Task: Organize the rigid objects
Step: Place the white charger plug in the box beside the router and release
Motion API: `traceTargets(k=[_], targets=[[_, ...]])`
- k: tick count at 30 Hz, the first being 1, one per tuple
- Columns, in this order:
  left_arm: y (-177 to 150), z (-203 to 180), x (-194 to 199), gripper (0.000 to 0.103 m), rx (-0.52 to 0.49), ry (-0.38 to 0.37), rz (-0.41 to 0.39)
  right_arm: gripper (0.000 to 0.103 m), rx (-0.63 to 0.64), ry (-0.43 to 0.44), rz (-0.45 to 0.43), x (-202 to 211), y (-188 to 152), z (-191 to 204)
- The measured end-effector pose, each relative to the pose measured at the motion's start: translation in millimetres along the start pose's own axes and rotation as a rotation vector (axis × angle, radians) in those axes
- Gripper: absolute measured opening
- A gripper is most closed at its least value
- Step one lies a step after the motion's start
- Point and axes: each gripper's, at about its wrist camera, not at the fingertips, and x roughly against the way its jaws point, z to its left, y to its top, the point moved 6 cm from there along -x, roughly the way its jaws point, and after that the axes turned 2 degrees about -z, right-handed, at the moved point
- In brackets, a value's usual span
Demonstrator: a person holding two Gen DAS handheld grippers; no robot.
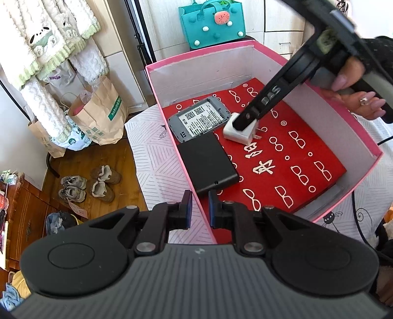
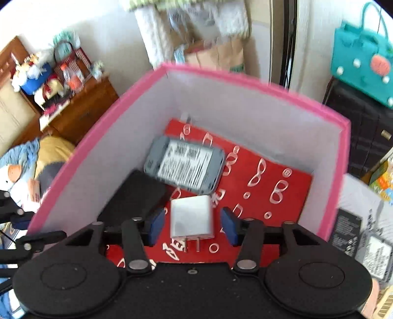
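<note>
A pink box [image 1: 270, 50] [image 2: 118, 108] with white inner walls holds a red patterned sheet [image 1: 294, 157] [image 2: 277, 176]. On the sheet lie a grey device with a white label [image 1: 199, 121] [image 2: 184, 166], a black flat box [image 1: 207, 165] [image 2: 132, 198] and a white plug adapter [image 1: 239, 131] [image 2: 191, 217]. My right gripper [image 2: 192, 227] is inside the box, open, its blue pads either side of the adapter with gaps. It also shows in the left wrist view [image 1: 245, 120]. My left gripper [image 1: 199, 209] straddles the box's near left wall, jaws narrowly apart, pads not touching the wall.
The box stands on a white patterned cloth [image 1: 152, 157]. A teal bag [image 1: 211, 23] [image 2: 361, 56] sits behind it. Paper bags [image 1: 100, 115] and shoes [image 1: 91, 184] are on the wooden floor at left. A black box and another labelled device [image 2: 373, 252] lie right of the pink box.
</note>
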Motion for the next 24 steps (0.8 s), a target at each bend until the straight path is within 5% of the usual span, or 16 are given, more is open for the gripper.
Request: traceTargets(k=[11, 24], targets=[[2, 1, -2, 0.012, 0.018, 0.008, 0.015, 0.058, 0.006, 0.085, -0.247, 101, -30, -13], [13, 6, -5, 0.012, 0.049, 0.038, -0.013, 0.067, 0.07, -0.224, -0.339, 168, -132, -63]])
